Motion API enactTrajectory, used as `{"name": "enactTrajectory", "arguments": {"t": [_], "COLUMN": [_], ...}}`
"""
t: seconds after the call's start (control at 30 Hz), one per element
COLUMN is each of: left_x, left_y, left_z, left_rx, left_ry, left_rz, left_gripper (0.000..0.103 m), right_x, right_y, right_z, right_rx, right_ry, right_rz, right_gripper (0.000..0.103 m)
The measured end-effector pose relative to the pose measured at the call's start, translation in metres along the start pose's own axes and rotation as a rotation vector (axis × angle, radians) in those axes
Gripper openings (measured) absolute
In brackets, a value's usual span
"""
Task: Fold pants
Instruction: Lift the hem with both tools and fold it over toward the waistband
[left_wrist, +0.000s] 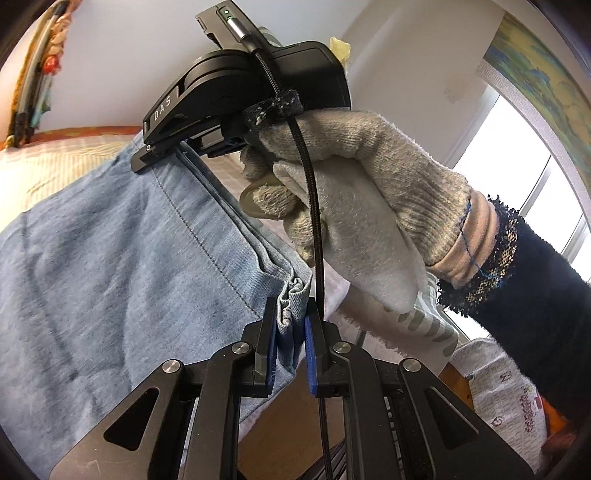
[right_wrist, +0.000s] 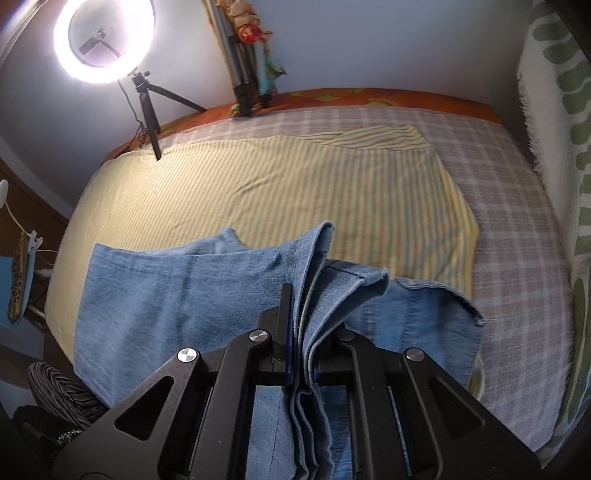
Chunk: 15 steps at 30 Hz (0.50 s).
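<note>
You are pinching the jeans (right_wrist: 177, 295) in both grippers: the left gripper (left_wrist: 290, 332) is clamping bunched denim, the right gripper (right_wrist: 301, 332) several stacked edges. The legs are trailing across the yellow striped sheet (right_wrist: 295, 184) ahead, nearer your right hand.

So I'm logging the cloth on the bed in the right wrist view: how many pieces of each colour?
Blue denim pants, clamped in the right gripper: 1
Yellow striped sheet: 1
Checked grey-pink cover: 1
Total: 3
</note>
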<state>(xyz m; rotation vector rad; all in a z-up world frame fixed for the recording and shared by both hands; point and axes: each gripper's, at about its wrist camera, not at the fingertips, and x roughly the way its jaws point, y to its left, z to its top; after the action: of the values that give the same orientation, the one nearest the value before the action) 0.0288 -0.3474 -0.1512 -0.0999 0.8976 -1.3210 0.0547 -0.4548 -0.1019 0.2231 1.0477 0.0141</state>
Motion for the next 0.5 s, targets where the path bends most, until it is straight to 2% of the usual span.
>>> {"name": "enactTrajectory", "arguments": {"t": [0.2, 0.4, 0.5], "left_x": [-0.005, -0.007, -0.017], "left_y": [0.009, 0.017, 0.022], "left_z": [0.015, 0.019, 0.019], "left_rx": [0.003, -0.010, 0.002], "left_ry": [0.017, 0.048, 0.077], "left_rz": [-0.005, 0.015, 0.038], "left_gripper": [0.011, 0.011, 0.016], "right_x": [0.006, 0.021, 0.029], "right_y": [-0.020, -0.032, -0.036], "right_z": [-0.003, -0.006, -0.008], "right_rx": [0.023, 0.034, 0.039], "right_ry": [0.014, 0.030, 0.036], "right_rz": [-0.017, 0.002, 0.005], "right_gripper": [0.007, 0.007, 0.007]}}
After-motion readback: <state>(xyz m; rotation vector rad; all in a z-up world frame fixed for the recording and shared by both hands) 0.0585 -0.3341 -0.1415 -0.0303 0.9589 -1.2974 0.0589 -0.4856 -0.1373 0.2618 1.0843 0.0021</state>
